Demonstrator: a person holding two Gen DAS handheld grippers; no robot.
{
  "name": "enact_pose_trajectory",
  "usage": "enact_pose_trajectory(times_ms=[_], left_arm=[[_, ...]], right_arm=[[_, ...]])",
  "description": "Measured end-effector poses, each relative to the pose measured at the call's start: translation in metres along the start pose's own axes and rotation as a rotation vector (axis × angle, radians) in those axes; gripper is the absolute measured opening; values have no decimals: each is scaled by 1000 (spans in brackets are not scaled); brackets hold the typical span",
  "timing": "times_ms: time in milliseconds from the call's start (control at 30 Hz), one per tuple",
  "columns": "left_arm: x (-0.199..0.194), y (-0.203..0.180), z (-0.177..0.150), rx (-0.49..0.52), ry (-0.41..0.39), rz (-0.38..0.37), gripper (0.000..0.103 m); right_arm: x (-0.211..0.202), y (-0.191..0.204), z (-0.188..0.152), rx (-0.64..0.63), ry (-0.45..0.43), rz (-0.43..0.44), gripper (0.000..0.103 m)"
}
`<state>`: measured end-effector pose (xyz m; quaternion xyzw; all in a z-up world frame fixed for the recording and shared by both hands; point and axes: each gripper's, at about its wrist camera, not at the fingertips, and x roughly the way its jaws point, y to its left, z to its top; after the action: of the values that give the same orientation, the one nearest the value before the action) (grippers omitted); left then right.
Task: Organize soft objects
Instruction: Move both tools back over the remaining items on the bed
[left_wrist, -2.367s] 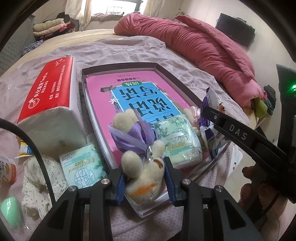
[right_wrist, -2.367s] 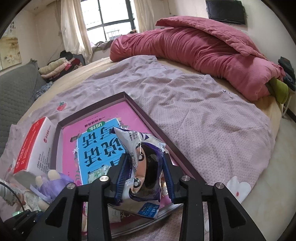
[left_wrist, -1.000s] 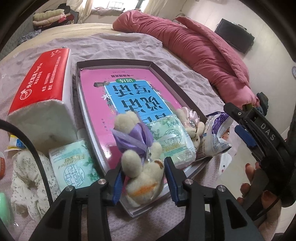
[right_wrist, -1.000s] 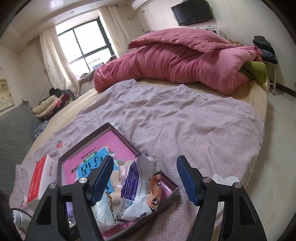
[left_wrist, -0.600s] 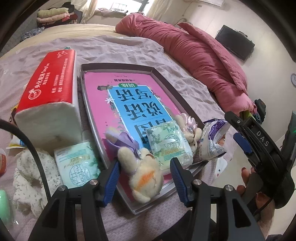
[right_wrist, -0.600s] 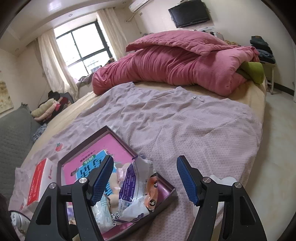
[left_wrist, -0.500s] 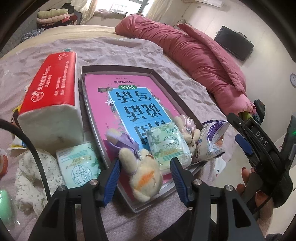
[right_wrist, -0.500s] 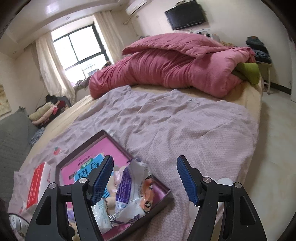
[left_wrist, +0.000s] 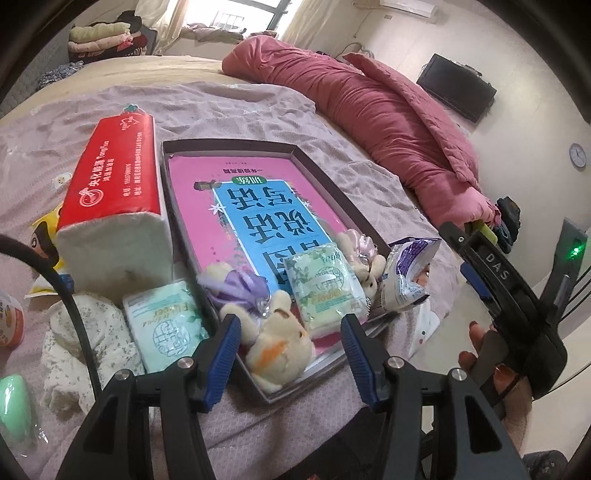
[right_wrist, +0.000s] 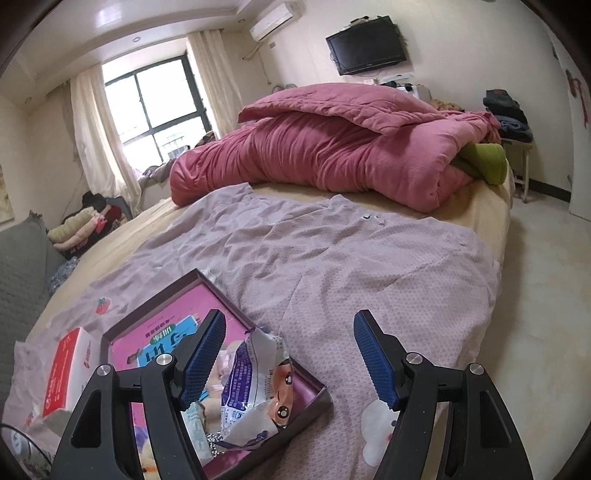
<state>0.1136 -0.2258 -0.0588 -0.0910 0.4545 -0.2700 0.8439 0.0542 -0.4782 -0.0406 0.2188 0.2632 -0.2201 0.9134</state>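
Hovering over the near corner of the shallow box (left_wrist: 236, 144), my left gripper (left_wrist: 290, 341) now stands with its jaws spread clear of the cream plush rabbit (left_wrist: 279, 349), which a second ago was pinched between my blue pads (left_wrist: 225, 354) and now lies loose between them, resting in the box's near corner. My right gripper (right_wrist: 286, 363) is wide apart too and grips nothing; the purple snack bag (right_wrist: 258, 387) it carried two seconds back sits slumped just below and inside its left pad, leaning on the box's right-hand wall. So I judge both deliveries done, and the box holds the rabbit, the bag, a green tissue pack (left_wrist: 325, 286) and a small pale plush (left_wrist: 364, 254). The rabbit's long axis runs away from me and slightly left, its body nearest my pads, its ears and lilac ribbon (left_wrist: 240, 286) pointing toward the far end of the box. Left of my left pad, outside the box, a second green tissue pack (left_wrist: 164, 328), a floral cloth bundle (left_wrist: 85, 343) and the big red tissue block (left_wrist: 110, 206) wait, likely next.
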Motion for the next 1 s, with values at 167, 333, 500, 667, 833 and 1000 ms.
enact_pose_trajectory(times_ms=[167,333,500,667,833,1000], left_arm=[[-10,1,1,-1,-20,0,56],[-21,0,1,2,-31,7,56],[-30,-2,-2,25,-40,59,56],[-40,1,-4,23,-49,81,57],[-48,4,-9,8,-50,75,57],[-57,11,-10,-6,-58,77,57]], right_arm=[[-2,5,-1,-21,-8,2,73],[-8,14,-2,-70,-29,4,73],[-15,27,-4,-137,-47,1,73],[-17,32,-6,-164,-49,-1,73],[-18,35,-8,-181,-36,-20,73],[-20,36,-9,-187,-34,-22,73]])
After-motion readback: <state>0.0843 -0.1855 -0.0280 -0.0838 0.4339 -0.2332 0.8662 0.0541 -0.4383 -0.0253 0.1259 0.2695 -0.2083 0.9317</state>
